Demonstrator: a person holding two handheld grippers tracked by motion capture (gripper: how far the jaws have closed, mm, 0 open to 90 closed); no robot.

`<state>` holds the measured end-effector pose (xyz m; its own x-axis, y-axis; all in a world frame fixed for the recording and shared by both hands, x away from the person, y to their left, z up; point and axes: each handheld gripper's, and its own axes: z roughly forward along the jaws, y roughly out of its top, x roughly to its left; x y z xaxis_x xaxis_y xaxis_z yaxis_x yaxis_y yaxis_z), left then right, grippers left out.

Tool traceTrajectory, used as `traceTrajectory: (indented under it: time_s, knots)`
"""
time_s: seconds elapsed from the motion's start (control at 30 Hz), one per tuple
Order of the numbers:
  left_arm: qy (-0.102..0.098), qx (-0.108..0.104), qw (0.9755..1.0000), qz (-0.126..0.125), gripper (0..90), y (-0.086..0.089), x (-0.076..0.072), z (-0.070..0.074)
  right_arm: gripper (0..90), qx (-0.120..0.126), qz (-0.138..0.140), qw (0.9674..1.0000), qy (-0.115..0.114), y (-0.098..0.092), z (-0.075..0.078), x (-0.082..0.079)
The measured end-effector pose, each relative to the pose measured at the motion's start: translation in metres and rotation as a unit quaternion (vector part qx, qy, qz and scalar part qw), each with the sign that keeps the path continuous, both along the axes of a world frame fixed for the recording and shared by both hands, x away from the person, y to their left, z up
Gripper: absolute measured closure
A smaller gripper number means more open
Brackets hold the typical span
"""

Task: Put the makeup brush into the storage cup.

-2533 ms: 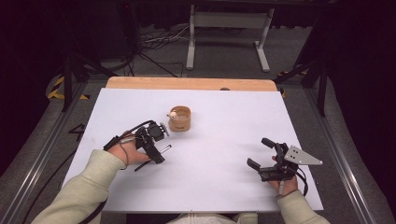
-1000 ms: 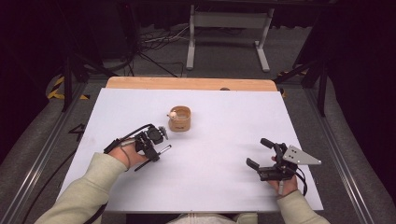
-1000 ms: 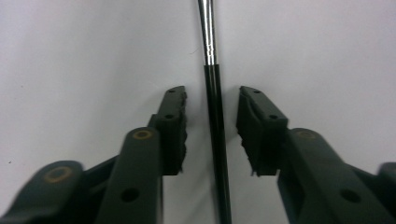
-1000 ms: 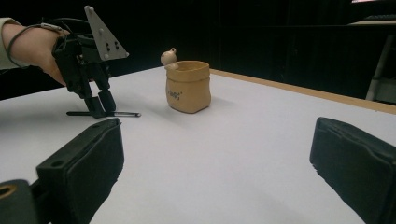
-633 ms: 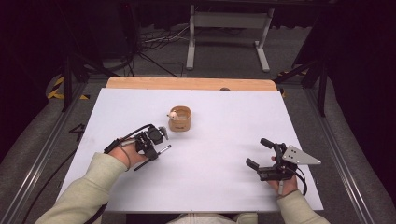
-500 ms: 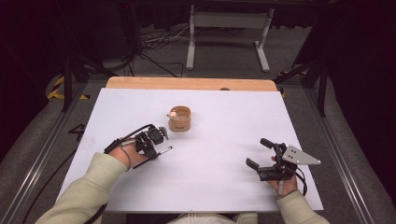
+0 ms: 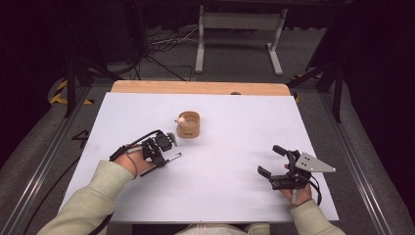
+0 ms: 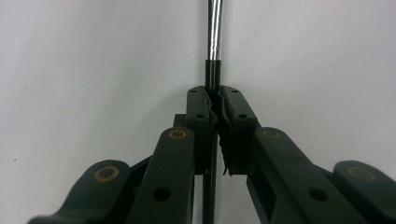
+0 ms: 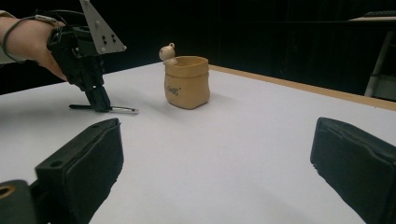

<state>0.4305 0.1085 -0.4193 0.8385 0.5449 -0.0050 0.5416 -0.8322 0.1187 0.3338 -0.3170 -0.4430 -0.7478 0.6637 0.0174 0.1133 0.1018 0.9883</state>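
Observation:
A thin pen [image 7: 172, 157], black with a silver end, lies on the white table [image 7: 235, 127]. My left gripper [image 7: 159, 158] points down at it, shut on the black shaft. In the left gripper view the pads [image 8: 201, 112] pinch the pen [image 8: 214, 42], whose silver part runs on beyond the left gripper [image 8: 214, 100]. My right gripper [image 7: 270, 160] rests near the front right, open, nothing between its jaws. From the right gripper view the left gripper [image 9: 100, 105] stands over the pen [image 9: 119, 109], beyond my right gripper [image 9: 219, 144].
A tan sack-shaped pot [image 7: 188, 126] with a small bear figure [image 7: 180, 119] on its rim stands just behind the left hand; the pot [image 9: 187, 84] is upright. A wooden strip [image 7: 195, 87] edges the table's far side. Cables and a metal stand lie on the floor beyond.
The left hand has settled slightly over the pen since the earliest frame. The right gripper and the pot have not moved.

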Motion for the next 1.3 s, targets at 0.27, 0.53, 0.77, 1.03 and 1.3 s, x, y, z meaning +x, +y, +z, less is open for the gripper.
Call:
traceTrajectory:
  time_s: [0.27, 0.53, 0.77, 1.03, 1.3]
  knots:
    - [-0.016, -0.027, 0.9995, -0.001, 82.8, 0.002, -0.003, 0.014, 3.2, 0.0, 0.0, 1.0, 0.001, 0.0, 0.0, 0.0]
    - [-0.045, -0.073, 0.9962, 0.011, 82.8, 0.007, -0.003, 0.027, 3.2, -0.001, 0.002, 1.0, 0.002, 0.0, 0.0, 0.0]
    - [-0.063, -0.123, 0.9903, 0.018, 82.8, 0.014, -0.004, 0.037, 2.9, -0.001, 0.002, 1.0, 0.003, 0.001, -0.001, 0.001]
    - [-0.085, -0.188, 0.9784, 0.014, 82.8, 0.025, -0.009, 0.045, 1.8, 0.002, -0.001, 1.0, 0.005, 0.001, -0.001, 0.001]
    - [-0.115, -0.228, 0.9668, 0.005, 82.8, 0.03, -0.012, 0.055, 1.8, 0.004, -0.001, 1.0, 0.006, 0.0, -0.001, 0.001]
